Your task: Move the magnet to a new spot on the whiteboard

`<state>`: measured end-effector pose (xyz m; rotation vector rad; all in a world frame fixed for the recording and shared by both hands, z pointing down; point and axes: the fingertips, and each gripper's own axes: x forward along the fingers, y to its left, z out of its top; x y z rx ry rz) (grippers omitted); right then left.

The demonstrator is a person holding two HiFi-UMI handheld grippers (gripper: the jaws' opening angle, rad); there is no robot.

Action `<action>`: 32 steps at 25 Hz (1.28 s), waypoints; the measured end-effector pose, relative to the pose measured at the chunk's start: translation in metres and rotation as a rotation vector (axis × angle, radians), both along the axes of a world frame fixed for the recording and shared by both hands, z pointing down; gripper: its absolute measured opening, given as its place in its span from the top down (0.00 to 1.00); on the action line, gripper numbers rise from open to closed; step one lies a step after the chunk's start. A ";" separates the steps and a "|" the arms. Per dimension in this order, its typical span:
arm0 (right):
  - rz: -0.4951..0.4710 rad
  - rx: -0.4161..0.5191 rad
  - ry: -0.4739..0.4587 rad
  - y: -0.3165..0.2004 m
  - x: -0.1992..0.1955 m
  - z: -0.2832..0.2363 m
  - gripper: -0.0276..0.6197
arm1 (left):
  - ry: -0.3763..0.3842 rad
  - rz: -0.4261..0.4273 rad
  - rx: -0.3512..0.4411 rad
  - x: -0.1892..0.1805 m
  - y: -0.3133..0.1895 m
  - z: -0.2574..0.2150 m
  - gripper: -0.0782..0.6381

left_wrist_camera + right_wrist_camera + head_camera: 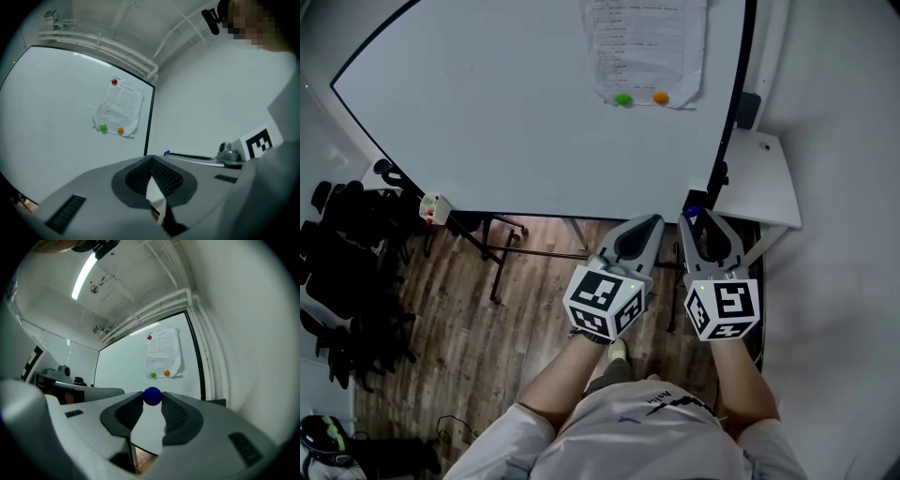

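As the head view shows, the blue magnet (693,215) is held at the tip of the right gripper (703,225), clear of the whiteboard (487,112) ahead, so the carrying step is judged to be in hand. The left gripper (645,225) is held just beside it, both level before the body. In the left gripper view, its jaws are seen closed on nothing. In the right gripper view, the magnet is pinched between the jaw tips. A bare patch ahead, left of the pinned paper (162,352), should be approached next and the magnet pressed on squarely.
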<state>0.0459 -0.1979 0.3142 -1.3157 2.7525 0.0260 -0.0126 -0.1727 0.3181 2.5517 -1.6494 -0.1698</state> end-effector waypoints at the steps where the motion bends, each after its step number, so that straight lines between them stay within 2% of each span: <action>1: 0.001 0.000 0.001 -0.002 0.000 0.000 0.76 | 0.001 0.001 0.003 -0.001 -0.002 -0.001 0.88; 15: 0.054 0.026 0.020 -0.064 -0.016 -0.018 0.76 | -0.014 0.007 0.048 -0.027 -0.049 -0.013 0.88; 32: 0.171 0.030 0.046 -0.147 -0.038 -0.031 0.76 | -0.014 0.082 0.046 -0.063 -0.116 -0.010 0.88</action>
